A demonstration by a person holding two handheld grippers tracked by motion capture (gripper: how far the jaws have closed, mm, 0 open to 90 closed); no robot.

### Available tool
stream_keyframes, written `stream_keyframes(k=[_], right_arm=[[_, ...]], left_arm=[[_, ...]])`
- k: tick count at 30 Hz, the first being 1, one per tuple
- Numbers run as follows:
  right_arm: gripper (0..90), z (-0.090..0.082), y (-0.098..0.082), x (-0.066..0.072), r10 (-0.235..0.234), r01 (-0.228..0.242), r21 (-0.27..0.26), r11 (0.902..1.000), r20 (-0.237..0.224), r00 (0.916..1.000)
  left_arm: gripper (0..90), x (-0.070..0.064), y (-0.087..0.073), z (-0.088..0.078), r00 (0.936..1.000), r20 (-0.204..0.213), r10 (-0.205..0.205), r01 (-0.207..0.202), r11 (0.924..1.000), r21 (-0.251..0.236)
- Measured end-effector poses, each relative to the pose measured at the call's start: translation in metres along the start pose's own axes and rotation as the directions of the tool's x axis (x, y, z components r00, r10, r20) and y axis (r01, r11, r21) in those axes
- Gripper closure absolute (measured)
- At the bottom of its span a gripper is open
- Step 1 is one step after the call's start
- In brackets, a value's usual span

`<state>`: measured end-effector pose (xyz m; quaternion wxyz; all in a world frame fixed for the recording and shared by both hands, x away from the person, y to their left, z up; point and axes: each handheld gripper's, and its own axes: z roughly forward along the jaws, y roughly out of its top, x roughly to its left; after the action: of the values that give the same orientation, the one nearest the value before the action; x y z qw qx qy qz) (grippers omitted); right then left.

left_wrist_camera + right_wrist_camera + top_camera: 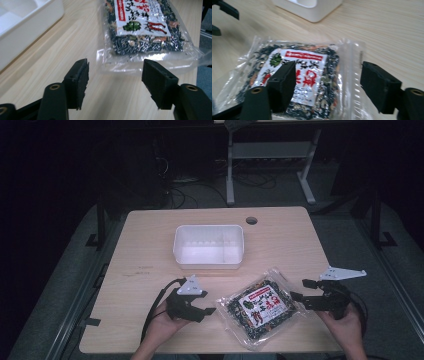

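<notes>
Left gripper view: hand-held gripper [115, 82] open, empty.

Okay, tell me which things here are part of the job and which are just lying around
In the job: clear food packet, left gripper, right gripper, both open beside it, probably the white tub.
Lying about: cables and the grey desk frame beyond the table.

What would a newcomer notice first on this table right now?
The clear food packet with its red and white label, lying flat at the table's near edge between the two tools. Then the left tool and right tool, each with open jaws pointed at the packet from its own side, neither gripping it. Behind them stands an empty white bin at mid-table.
</notes>
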<state>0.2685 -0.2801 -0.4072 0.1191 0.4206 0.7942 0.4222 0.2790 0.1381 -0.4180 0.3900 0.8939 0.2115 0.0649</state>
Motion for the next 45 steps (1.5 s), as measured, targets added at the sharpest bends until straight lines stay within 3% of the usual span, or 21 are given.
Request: stream_keyframes(k=[7,11,16,17,20,24,26,30,36,37,41,43,45], right_arm=[[32.1,-0.003,-0.004,-0.011,0.050,-0.050,0.017,0.9986,0.039,0.9980],[33.5,-0.005,-0.007,-0.020,0.076,-0.078,0.030,0.9965,0.065,0.9950],[36.2,-0.004,-0.012,-0.029,0.106,-0.113,0.075,0.9907,0.095,0.9898],[39.7,-0.003,-0.015,-0.033,0.129,-0.138,0.096,0.9858,0.092,0.9873],[43.4,-0.004,-0.019,-0.036,0.131,-0.144,0.119,0.9824,0.110,0.9853],[44.7,-0.007,-0.023,-0.038,0.154,-0.168,0.128,0.9775,0.111,0.9819],[44.4,-0.009,-0.030,-0.041,0.189,-0.204,0.144,0.9685,0.111,0.9757],[43.0,-0.009,-0.037,-0.045,0.247,-0.258,0.159,0.9529,0.086,0.9651],[43.5,-0.004,-0.038,-0.045,0.266,-0.278,0.187,0.9422,0.089,0.9599],[44.9,-0.002,-0.040,-0.046,0.285,-0.297,0.203,0.9330,0.090,0.9544],[47.6,0.000,-0.042,-0.050,0.303,-0.316,0.228,0.9210,0.093,0.9485],[49.7,0.000,-0.043,-0.050,0.303,-0.317,0.229,0.9205,0.093,0.9483],[54.6,0.000,-0.043,-0.051,0.314,-0.320,0.243,0.9159,0.065,0.9473]], left_arm=[[45.0,-0.005,0.020,0.022,0.9989,0.016,0.045,-0.045,0.9987,0.026],[56.7,-0.007,0.029,0.038,0.9982,0.010,0.059,-0.059,0.9944,0.087],[65.6,-0.007,0.034,0.051,0.9978,0.030,0.058,-0.062,0.9897,0.129],[67.3,-0.007,0.034,0.054,0.9974,0.037,0.061,-0.065,0.9887,0.135],[70.1,-0.009,0.035,0.058,0.9964,0.047,0.071,-0.077,0.9853,0.152],[71.9,-0.011,0.034,0.063,0.9951,0.052,0.084,-0.093,0.9787,0.183],[72.9,-0.012,0.032,0.068,0.9945,0.050,0.092,-0.100,0.9734,0.206],[73.3,-0.012,0.030,0.068,0.9953,0.050,0.083,-0.091,0.9773,0.192],[73.3,-0.012,0.030,0.068,0.9951,0.047,0.087,-0.094,0.9768,0.193],[73.3,-0.012,0.030,0.068,0.9949,0.047,0.089,-0.097,0.9763,0.194],[72.8,-0.013,0.030,0.068,0.9953,0.043,0.087,-0.094,0.9770,0.192],[72.6,-0.013,0.030,0.068,0.9953,0.042,0.087,-0.094,0.9766,0.193],[72.4,-0.013,0.030,0.068,0.9955,0.040,0.086,-0.092,0.9769,0.193]])
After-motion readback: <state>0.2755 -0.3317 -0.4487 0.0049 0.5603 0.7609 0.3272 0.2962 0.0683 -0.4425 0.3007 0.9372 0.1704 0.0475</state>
